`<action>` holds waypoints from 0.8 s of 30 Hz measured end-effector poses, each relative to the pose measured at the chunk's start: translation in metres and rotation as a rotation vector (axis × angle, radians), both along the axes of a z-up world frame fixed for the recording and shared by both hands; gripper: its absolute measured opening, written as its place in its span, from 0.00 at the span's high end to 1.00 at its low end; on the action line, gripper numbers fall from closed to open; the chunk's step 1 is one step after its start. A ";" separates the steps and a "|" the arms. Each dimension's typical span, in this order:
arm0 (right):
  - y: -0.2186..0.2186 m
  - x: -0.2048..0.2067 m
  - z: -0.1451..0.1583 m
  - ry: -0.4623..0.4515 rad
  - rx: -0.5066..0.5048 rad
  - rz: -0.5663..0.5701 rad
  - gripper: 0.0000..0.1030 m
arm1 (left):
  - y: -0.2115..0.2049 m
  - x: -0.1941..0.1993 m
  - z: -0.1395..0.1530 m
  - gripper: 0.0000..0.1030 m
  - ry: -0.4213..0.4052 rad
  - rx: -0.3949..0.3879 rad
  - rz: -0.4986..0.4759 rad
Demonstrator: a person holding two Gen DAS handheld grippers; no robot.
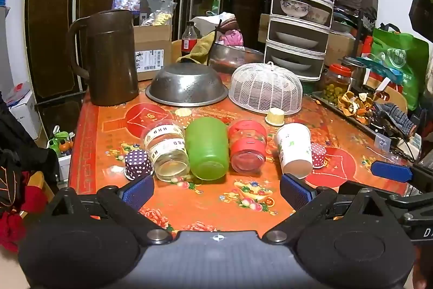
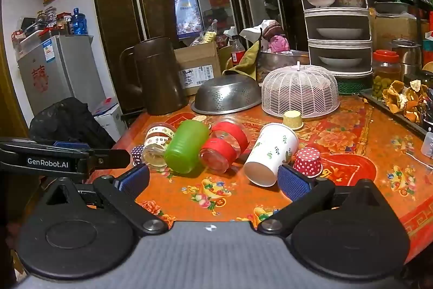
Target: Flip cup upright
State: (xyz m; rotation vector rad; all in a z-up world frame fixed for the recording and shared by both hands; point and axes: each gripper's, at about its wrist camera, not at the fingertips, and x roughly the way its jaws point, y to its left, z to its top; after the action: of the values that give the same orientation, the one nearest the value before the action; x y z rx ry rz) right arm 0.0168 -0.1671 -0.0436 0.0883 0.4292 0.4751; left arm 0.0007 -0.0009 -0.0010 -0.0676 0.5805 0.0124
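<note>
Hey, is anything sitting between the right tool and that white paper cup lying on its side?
Nothing visible does. The right tool is open, and the white paper cup lies just ahead of its right finger, mouth toward it. A red dotted cupcake liner sits close beside the cup.

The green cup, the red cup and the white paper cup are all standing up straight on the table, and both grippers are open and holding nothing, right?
Not quite. The green cup, the red cup and the white paper cup are all lying on their sides, as the left wrist view shows. The rest is right: the left gripper and right gripper are open and holding nothing.
</note>
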 end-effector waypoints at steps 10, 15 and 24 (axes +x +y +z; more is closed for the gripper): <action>-0.002 -0.002 0.001 0.000 0.018 -0.004 0.01 | 0.006 0.003 -0.002 0.02 0.000 -0.008 0.018; -0.002 0.000 0.003 0.008 0.028 0.000 0.01 | 0.004 -0.002 0.002 0.02 -0.006 0.003 0.023; -0.001 0.001 0.003 -0.001 0.033 0.011 0.01 | 0.005 -0.002 0.002 0.02 -0.005 0.004 0.031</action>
State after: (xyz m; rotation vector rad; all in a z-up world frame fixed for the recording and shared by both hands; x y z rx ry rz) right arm 0.0175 -0.1676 -0.0402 0.1175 0.4209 0.4932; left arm -0.0014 0.0044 0.0010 -0.0730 0.5742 0.0430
